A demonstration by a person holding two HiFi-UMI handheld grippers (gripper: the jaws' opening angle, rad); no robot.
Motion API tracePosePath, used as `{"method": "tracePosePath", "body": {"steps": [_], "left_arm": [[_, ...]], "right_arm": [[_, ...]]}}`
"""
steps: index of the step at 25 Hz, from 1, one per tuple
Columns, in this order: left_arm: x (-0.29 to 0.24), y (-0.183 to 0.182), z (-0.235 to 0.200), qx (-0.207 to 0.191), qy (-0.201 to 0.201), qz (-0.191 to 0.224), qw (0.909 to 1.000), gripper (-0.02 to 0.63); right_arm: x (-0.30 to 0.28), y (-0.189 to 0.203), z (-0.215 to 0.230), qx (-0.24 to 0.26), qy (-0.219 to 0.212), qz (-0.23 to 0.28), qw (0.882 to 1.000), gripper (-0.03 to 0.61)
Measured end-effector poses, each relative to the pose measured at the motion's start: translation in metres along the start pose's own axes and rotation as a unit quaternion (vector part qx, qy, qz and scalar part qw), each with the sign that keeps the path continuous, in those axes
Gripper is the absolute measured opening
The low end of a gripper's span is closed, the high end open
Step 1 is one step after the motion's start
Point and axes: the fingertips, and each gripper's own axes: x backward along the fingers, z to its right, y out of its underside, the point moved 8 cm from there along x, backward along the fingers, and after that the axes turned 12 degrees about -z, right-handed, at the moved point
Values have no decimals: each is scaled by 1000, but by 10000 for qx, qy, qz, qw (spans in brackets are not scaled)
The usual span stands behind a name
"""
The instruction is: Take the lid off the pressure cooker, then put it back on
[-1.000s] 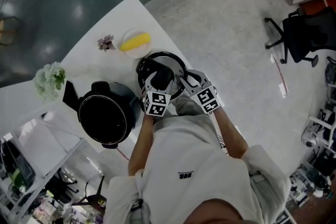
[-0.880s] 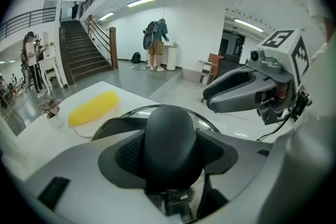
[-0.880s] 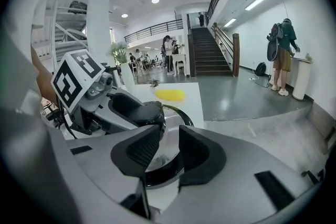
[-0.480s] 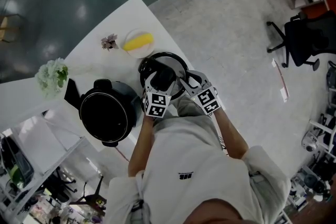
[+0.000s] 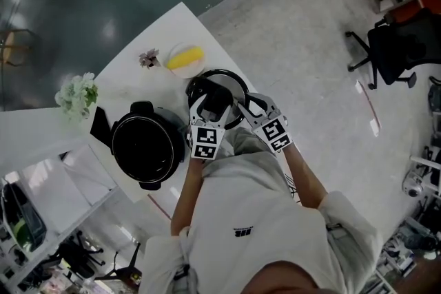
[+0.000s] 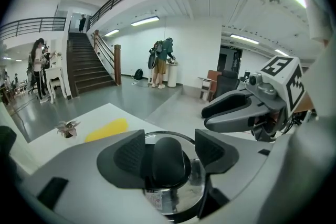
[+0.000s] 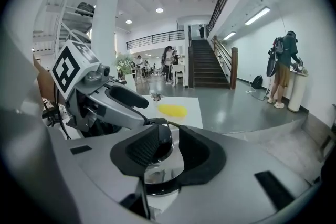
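Far left on the white tabletop [image 5: 165,27] we see a white-and-green flower bunch [image 5: 77,94]. To its right stands the round black pressure cooker [image 5: 143,151], open-topped and dark inside. Behind it are a small pinkish dried flower [image 5: 149,58] and a yellow oblong object [image 5: 186,56] on a round white plate [image 5: 173,67], the two just beside each other.

Right of the cooker, just beside it at the tabletop's right edge, is the round glass lid with black rim [image 5: 233,86]. It is off the pot, with its black knob [image 6: 168,160] facing up. We cannot tell whether the lid rests on the tabletop or hangs slightly above it.

The left claw [image 6: 169,140] comes at the lid from the near side. Its jaws are apart and have just been closing, and the knob stands between the pads [image 6: 130,152]. A sliver of shiny lid shows between the knob and the right-hand pad, so we log no pressing grip.

The right claw [image 7: 169,139] sits just right of the left one, over the lid's right part. Its jaws are apart by a narrow gap with nothing clamped. Shiny lid surface and a bit of the knob show through the gap. The two claws are close together but apart.

Far right on the grey floor [image 5: 310,24] stands a black office chair [image 5: 403,45].
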Motion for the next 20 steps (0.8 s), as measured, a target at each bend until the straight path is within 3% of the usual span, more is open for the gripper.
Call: {"method": "tracePosePath", "body": {"steps": [4,10,16,20], "left_arm": [[25,-6,6,-183,-10,412,9990,296],[53,0,15,-281,54,658,9974,292],[67,5,23,-257,24,752,9968,291],[68,2,29,-276,-17,659,9974,290]], "right_arm": [[19,-2,-18,-65,276,176,9994,123],[41,5,-44,-219,668,284,9971,123],[57,13,-58,-202,866,331,9955,122],[63,5,-57,-151,738,374,9965,121]]}}
